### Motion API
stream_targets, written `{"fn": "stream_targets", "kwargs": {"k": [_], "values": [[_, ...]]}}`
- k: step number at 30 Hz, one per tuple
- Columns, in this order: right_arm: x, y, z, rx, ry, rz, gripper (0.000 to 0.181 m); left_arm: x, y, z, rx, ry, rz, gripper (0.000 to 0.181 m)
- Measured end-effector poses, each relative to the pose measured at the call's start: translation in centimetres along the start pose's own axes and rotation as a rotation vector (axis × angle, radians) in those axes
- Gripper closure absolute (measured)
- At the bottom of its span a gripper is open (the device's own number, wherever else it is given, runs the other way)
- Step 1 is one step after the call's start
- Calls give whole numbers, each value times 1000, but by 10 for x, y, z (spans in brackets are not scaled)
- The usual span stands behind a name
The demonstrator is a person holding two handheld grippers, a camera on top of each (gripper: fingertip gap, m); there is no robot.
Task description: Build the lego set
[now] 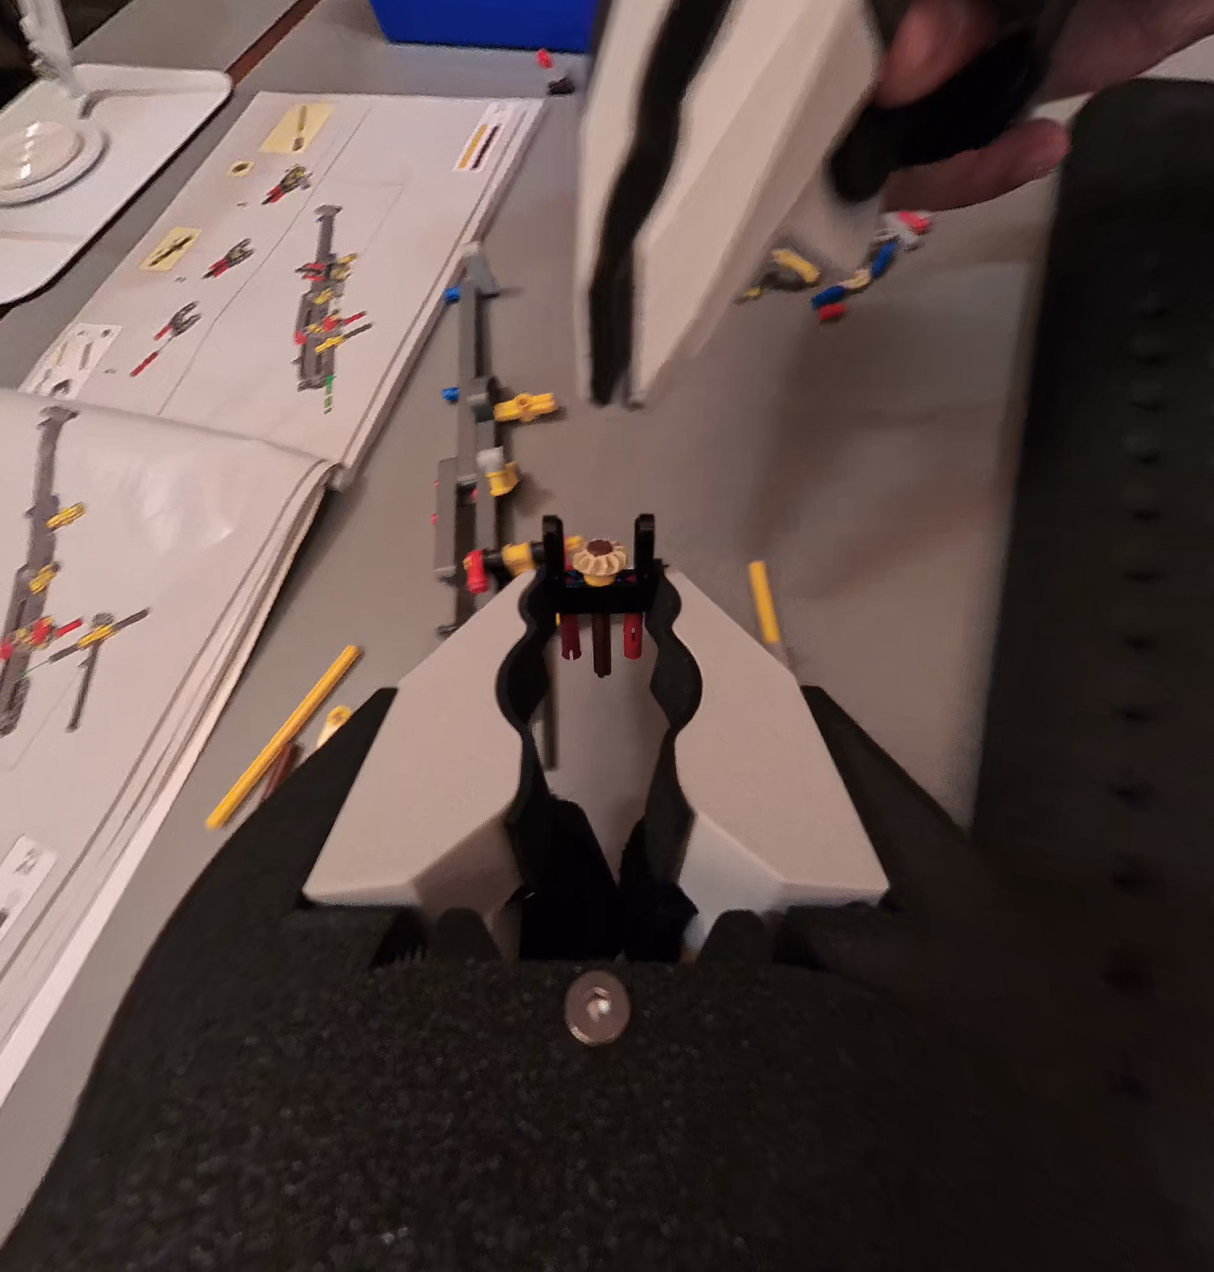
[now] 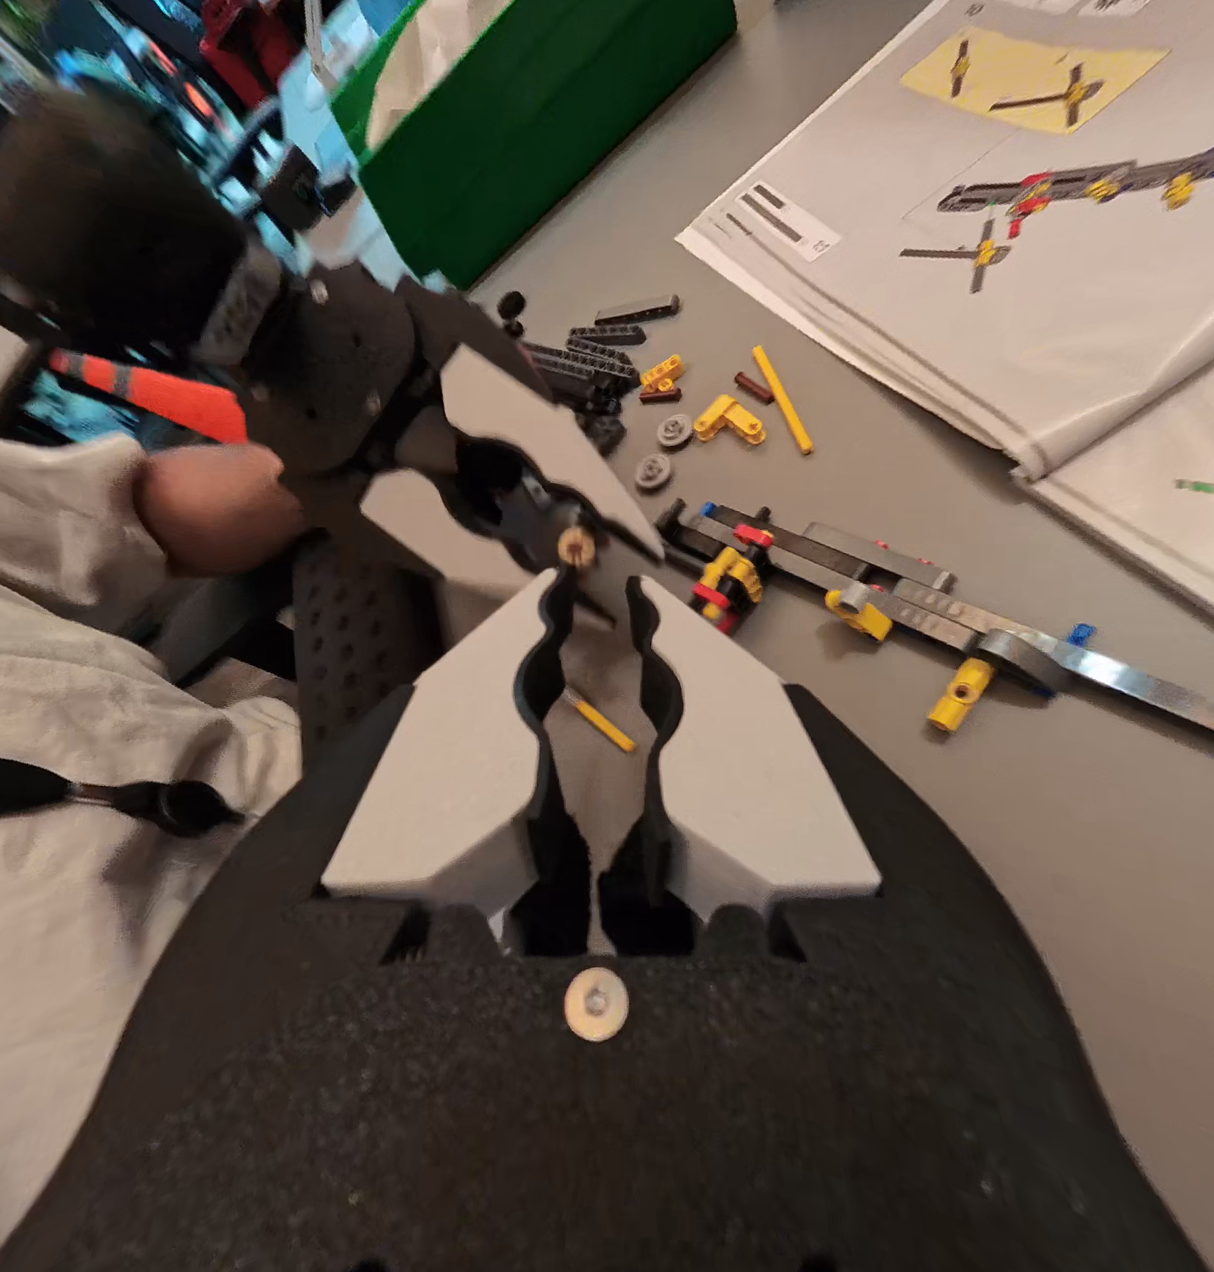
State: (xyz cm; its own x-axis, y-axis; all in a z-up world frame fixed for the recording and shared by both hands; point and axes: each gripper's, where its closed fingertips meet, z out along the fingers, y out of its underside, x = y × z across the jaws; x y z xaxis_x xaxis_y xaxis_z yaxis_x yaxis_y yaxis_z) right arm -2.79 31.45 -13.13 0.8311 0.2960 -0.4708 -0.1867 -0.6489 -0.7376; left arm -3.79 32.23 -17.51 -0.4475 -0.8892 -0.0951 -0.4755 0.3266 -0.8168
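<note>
Tools number two: left tool (image 1: 599,585) clamps one black frame (image 1: 601,592) at its tips; right tool (image 2: 596,585), parted and empty, sits just beside it.

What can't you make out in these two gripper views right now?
- Left wrist view: the right gripper is motion-blurred, so its opening is unclear.
- Left wrist view: the long grey assembly has its near end hidden behind the left gripper.
- Right wrist view: the black frame piece is mostly covered by the left gripper's fingers.
- Right wrist view: the instruction booklet is cut off by the right edge.
</note>
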Motion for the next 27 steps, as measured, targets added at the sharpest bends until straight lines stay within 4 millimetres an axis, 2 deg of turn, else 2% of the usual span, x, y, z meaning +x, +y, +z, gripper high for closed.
{"fn": "stream_targets", "kwargs": {"k": [2,5,8,10,15,17,19,21,24,27], "values": [[3,20,1,-63,38,-116,164,-11,8,-3,-29,-4,-47,158],[-15,41,13,-61,-7,-192,161,-12,11,-8,-22,45,-105,158],[-21,33,14,63,-30,-88,160,-13,8,-9,-8,45,-116,158],[-22,22,17,148,-37,21,146,-15,3,-9,15,4,-100,157],[-20,1,22,268,120,18,147,-18,-11,-10,42,-124,-64,157],[-20,-7,22,306,151,9,155,-14,-16,-8,43,-136,-66,157],[-14,-9,19,309,209,-13,164,-11,-21,-7,54,-134,-67,158],[-17,-9,19,303,192,-22,170,-6,-26,-5,72,-107,-104,158],[-16,-9,15,302,222,-63,173,-2,-29,-4,94,-79,-167,158],[-17,-4,10,226,171,-71,175,7,-29,-7,109,-6,-168,156]]}}
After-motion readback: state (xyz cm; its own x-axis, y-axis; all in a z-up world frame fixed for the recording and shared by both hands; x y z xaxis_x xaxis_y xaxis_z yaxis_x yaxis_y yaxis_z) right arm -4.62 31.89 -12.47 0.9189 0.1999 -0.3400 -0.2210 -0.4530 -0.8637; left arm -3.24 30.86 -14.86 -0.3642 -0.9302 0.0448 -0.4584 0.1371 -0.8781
